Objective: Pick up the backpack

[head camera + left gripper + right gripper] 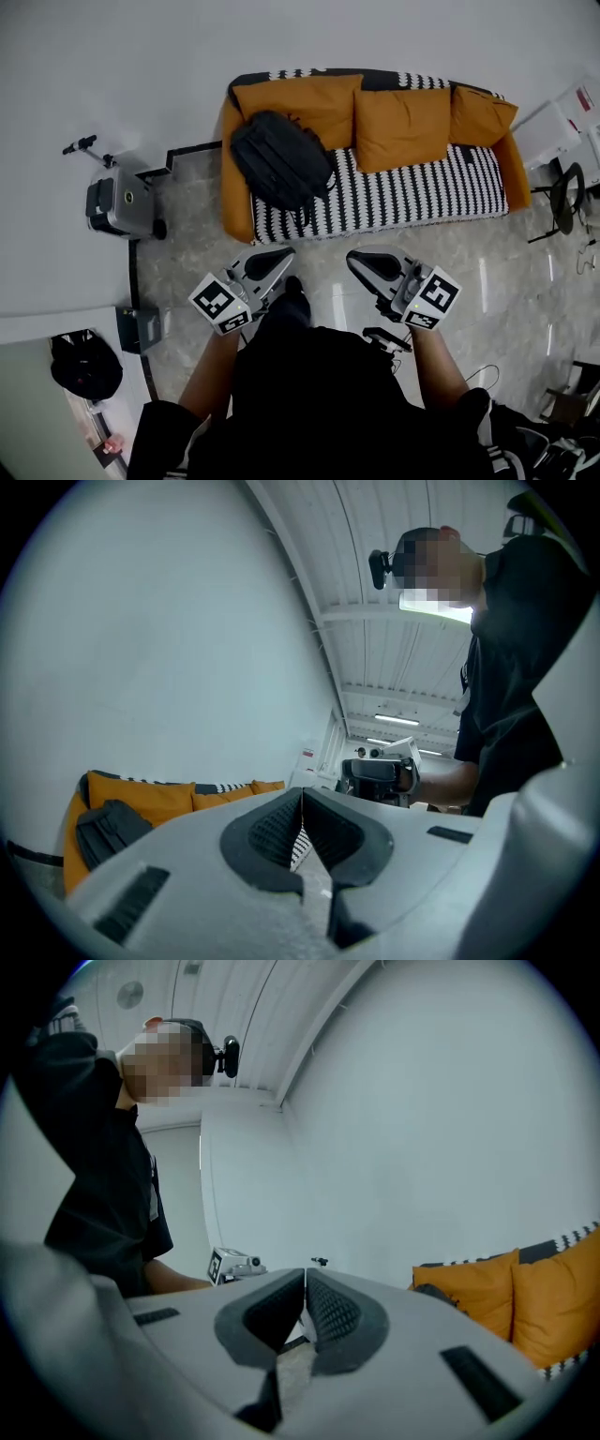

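Pickup not started: the black backpack (pixel 281 159) is seen lying untouched on the left end of the striped sofa (pixel 422 192), while the left hand-held gripper (pixel 281 255) and right hand-held gripper (pixel 356 262) are held clenched, empty, short of it over the floor (pixel 469 272).

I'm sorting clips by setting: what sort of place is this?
Likely an indoor lounge corner, perhaps in a studio or office: an orange sofa with striped seat against a white wall, a black backpack lying on it, polished stone-look floor, a panelled ceiling with strip lights.
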